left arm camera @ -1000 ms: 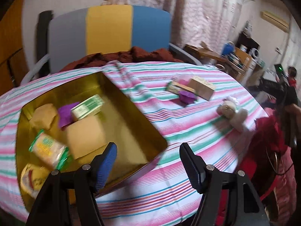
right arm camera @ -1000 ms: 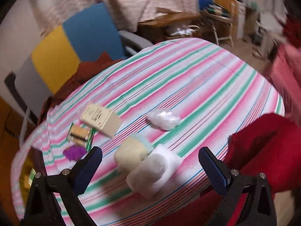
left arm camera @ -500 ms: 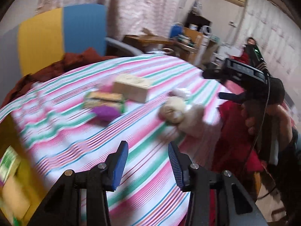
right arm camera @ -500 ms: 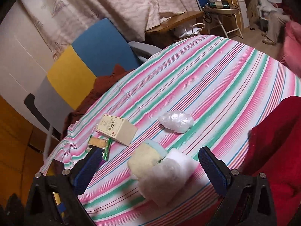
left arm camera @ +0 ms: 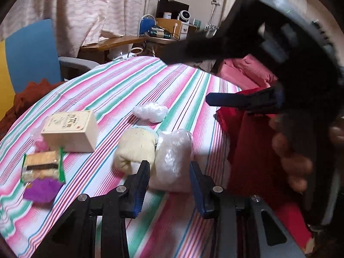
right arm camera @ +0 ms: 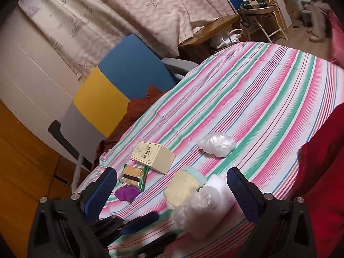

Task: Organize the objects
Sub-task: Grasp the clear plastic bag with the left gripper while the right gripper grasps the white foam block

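Swinging your left gripper (left arm camera: 168, 177) off the gold tin you were over a second ago: that tin is now out of both views, and the jaws are sitting narrower than then but still apart, straddling the plastic-wrapped white bundle (left arm camera: 172, 159) without pinching it. The bundle is lying at the near edge of the striped tablecloth (left arm camera: 120, 86), touching the cream sponge (left arm camera: 135, 150), its long axis running away from your left camera. Your right gripper (right arm camera: 172, 190) is hanging wide apart and empty above the same pair, closer in than before. The left view is showing your hand (left arm camera: 296, 150) on the right gripper's handle; the right view is catching the left fingertips (right arm camera: 143, 220), blurred, low in frame. Both views are showing the beige box (left arm camera: 71, 129), snack packet (left arm camera: 42, 166), purple wrapper (left arm camera: 42, 188) and small plastic wad (left arm camera: 150, 111), all apart from the bundle.
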The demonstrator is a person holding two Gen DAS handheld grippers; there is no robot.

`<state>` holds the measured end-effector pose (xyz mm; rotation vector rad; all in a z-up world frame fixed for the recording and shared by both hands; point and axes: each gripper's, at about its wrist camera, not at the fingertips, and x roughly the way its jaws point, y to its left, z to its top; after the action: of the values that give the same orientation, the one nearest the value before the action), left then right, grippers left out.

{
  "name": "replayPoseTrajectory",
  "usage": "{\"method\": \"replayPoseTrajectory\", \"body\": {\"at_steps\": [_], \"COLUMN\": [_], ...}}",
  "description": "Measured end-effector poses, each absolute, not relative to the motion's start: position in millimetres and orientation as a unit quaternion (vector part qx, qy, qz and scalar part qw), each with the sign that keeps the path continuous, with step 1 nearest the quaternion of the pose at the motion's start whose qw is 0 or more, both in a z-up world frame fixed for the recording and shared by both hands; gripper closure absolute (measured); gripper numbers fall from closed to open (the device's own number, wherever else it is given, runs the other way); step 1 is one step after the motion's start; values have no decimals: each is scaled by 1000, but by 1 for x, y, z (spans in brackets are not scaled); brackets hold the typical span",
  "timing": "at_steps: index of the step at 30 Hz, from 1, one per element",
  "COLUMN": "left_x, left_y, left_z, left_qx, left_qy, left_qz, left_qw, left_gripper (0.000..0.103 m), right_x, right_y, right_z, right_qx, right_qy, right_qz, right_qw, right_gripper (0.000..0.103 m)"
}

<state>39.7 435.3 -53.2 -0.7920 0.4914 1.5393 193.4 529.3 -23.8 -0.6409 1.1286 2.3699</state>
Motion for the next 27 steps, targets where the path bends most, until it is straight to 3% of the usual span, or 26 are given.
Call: {"method": "replayPoseTrajectory", "body": {"at_steps": [8,12,22,27], "left_x": [44,40,-35,-34], "left_y": [474,472,360,306], "left_z": [-80,-84,-99,-99], "left_qx": [-354,-355,-450,-455], "left_qy": [248,244,141,117], "left_qz": [648,660,746,765], "left_qw": [627,616,470,440], "left_gripper": [63,71,71,71], "right_x": [195,195,183,169], "right_y": [531,531,532,533], "right_z": [-25,-25,-29,-35], "right_qx": [-221,-221,-268,-326], "right_qy": [415,416,411,398], "right_qz": [858,858,844,823], "right_qw": [206,206,217,242], "right_gripper": [0,0,0,0]}}
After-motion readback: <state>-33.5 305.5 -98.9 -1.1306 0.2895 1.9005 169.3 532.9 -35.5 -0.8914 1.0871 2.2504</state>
